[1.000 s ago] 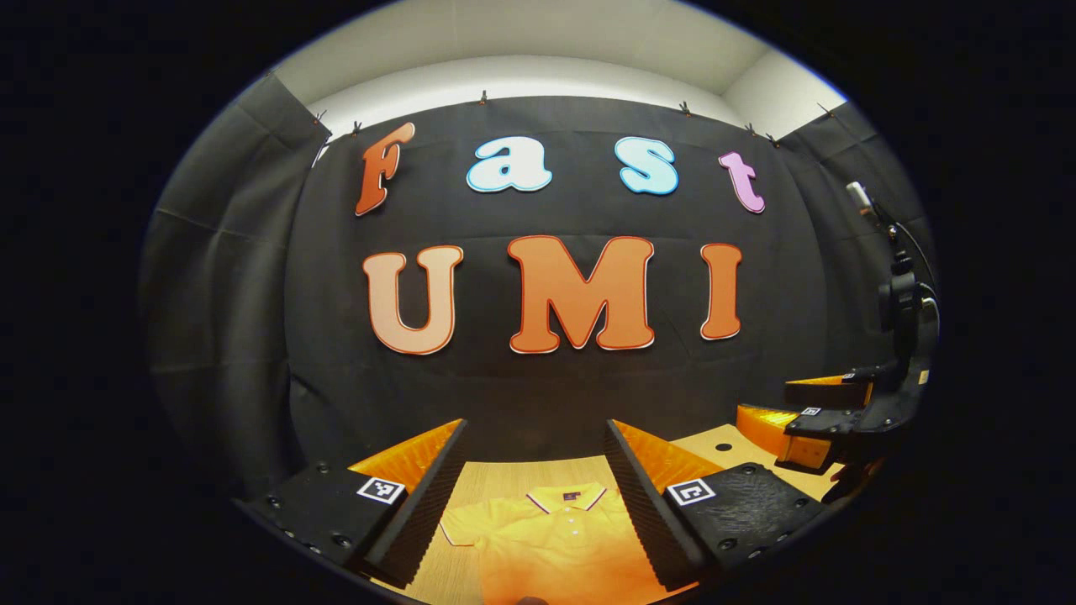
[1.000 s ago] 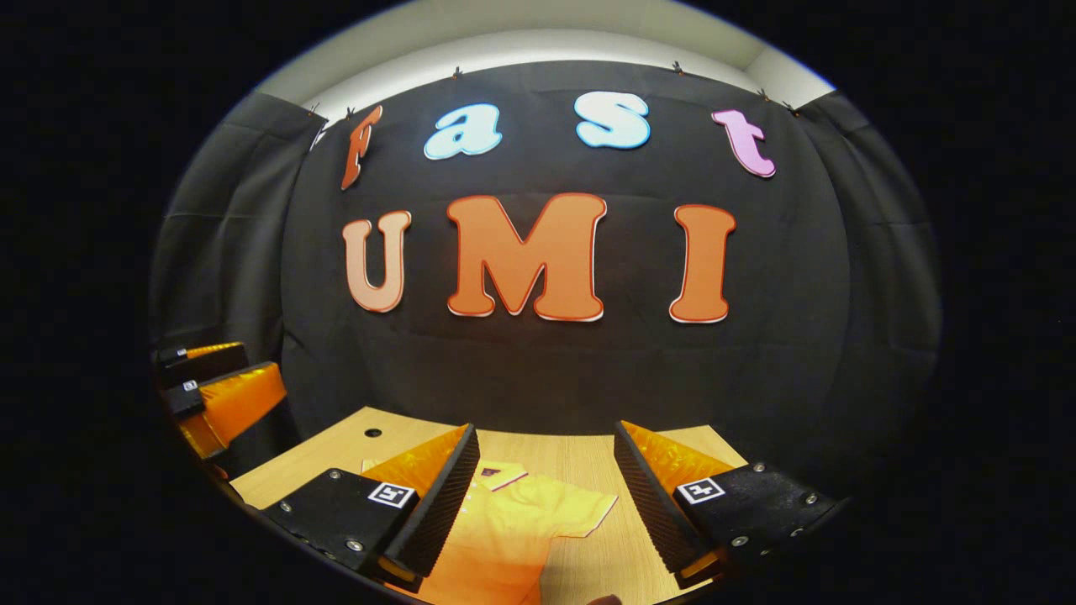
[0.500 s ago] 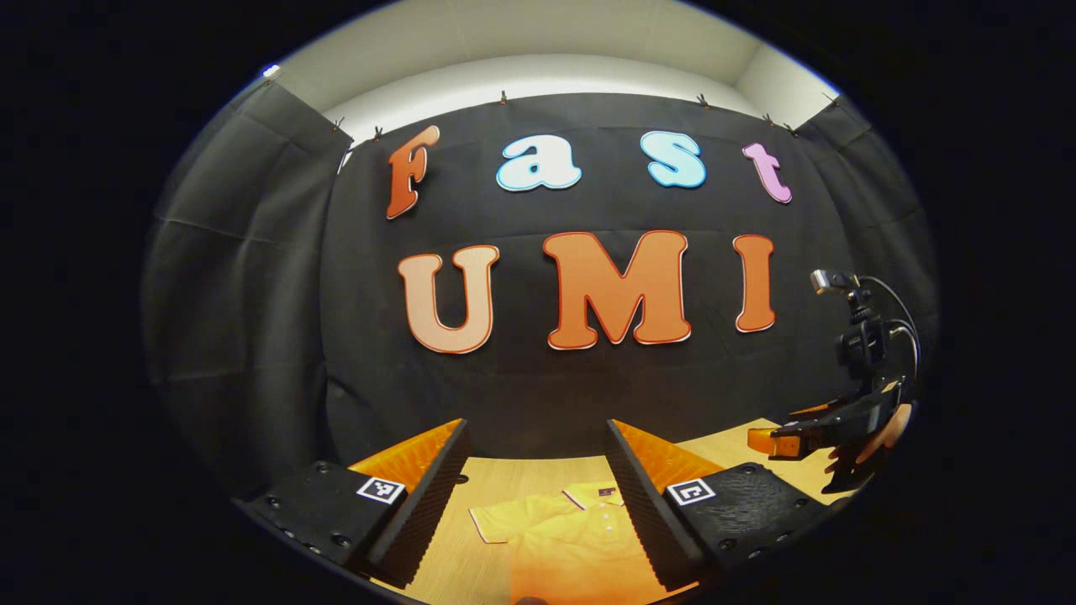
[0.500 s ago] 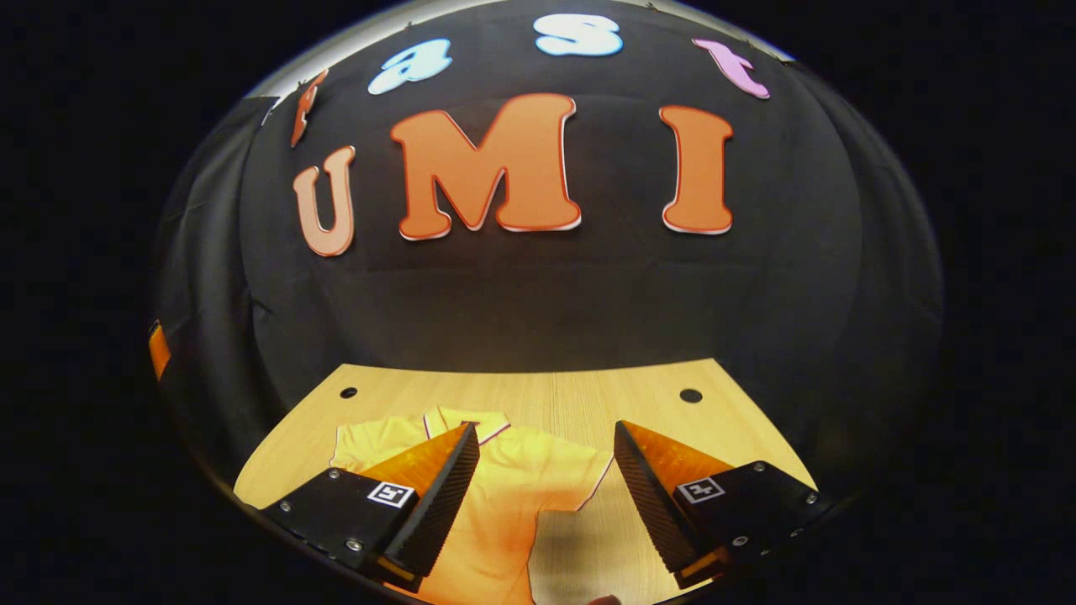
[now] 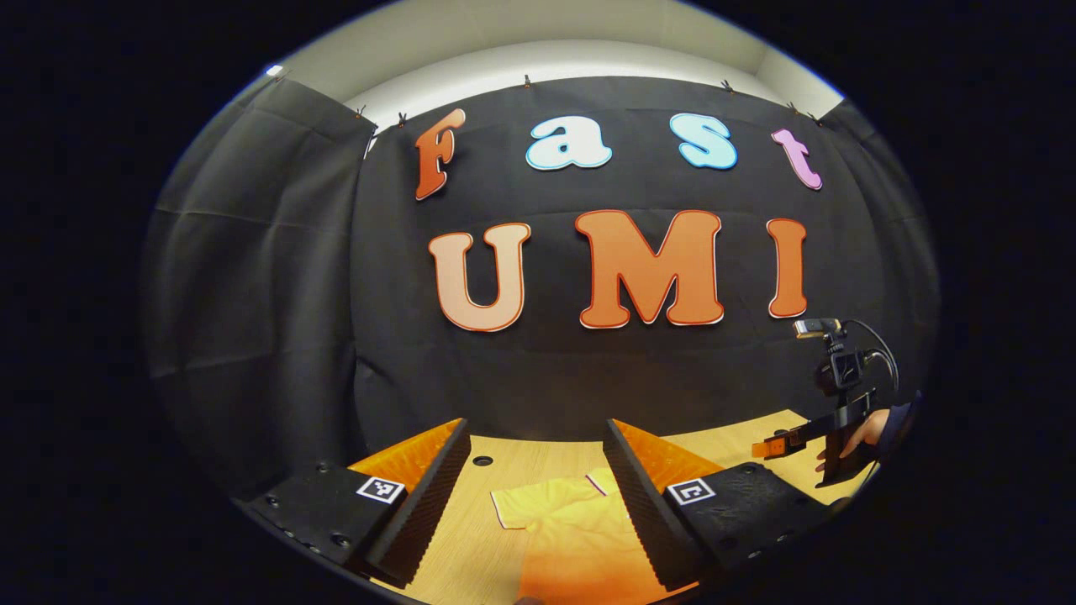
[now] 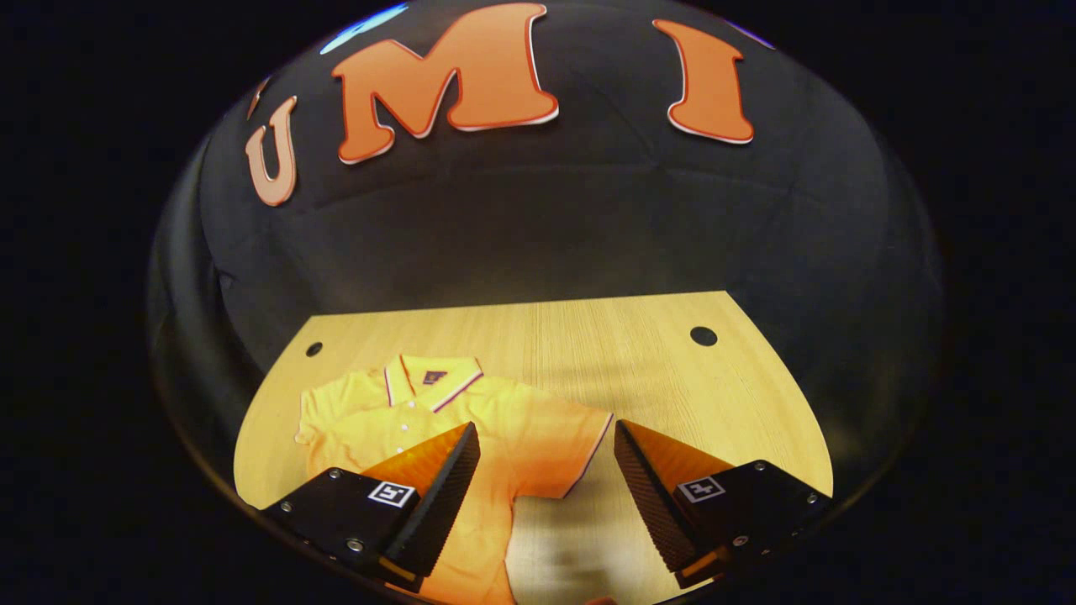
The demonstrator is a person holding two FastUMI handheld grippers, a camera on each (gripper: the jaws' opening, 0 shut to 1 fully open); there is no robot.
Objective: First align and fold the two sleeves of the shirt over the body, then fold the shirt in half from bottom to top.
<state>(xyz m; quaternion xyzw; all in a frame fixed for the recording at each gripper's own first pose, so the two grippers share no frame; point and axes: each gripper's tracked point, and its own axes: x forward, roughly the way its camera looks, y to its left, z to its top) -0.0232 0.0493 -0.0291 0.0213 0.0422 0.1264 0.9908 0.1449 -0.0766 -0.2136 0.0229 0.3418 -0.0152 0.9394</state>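
Observation:
A yellow polo shirt (image 6: 471, 420) lies flat, front up, on the wooden table (image 6: 639, 370), collar (image 6: 430, 382) toward the far wall and both short sleeves spread out. My right gripper (image 6: 545, 427) hangs open above it, its jaws either side of the sleeve (image 6: 576, 454) nearest it, apart from the cloth. In the left gripper view the other sleeve and shoulder of the shirt (image 5: 555, 517) show between the open jaws of my left gripper (image 5: 536, 424), which holds nothing. The right gripper (image 5: 769, 447) appears there at far right, held by a hand (image 5: 866, 433).
Two round holes (image 6: 704, 336) (image 6: 313, 348) sit near the table's far corners. Black cloth walls close the booth behind and at the sides. Bare wood lies to the right of the shirt (image 6: 689, 395).
The right gripper has tipped down and sunk toward the table, bringing the whole shirt into its view. The left gripper has swung left, so the shirt sits further right between its fingers.

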